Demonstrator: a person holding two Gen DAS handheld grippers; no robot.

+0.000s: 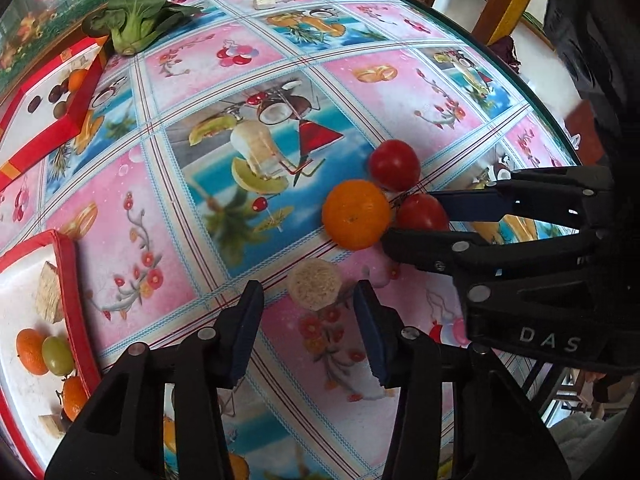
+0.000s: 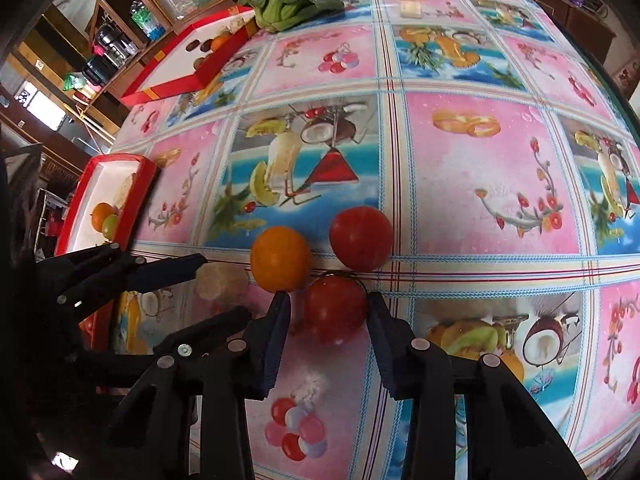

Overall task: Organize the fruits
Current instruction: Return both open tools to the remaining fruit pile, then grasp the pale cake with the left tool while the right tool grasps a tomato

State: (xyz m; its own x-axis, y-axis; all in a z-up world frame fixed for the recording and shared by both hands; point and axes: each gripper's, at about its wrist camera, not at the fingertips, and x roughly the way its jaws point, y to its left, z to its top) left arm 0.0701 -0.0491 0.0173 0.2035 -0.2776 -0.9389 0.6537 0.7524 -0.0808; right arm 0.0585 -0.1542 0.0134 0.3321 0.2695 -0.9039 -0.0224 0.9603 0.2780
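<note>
An orange (image 1: 356, 214) and two red tomatoes (image 1: 394, 164) lie together on the patterned tablecloth. In the right wrist view my right gripper (image 2: 328, 308) is open with its jaws on either side of the near tomato (image 2: 336, 306), the orange (image 2: 280, 258) and far tomato (image 2: 361, 238) just beyond. My left gripper (image 1: 308, 300) is open, its tips on either side of a round beige biscuit-like piece (image 1: 315, 285). The right gripper (image 1: 424, 216) also shows in the left wrist view, around the near tomato (image 1: 422, 212).
A red tray (image 1: 68, 280) at the left holds oranges, a green fruit and wafer pieces. A second red tray (image 1: 52, 128) at the far left holds dark fruits and an orange. A bok choy (image 1: 132, 16) lies at the table's far edge, with a white block (image 1: 264, 0) nearby.
</note>
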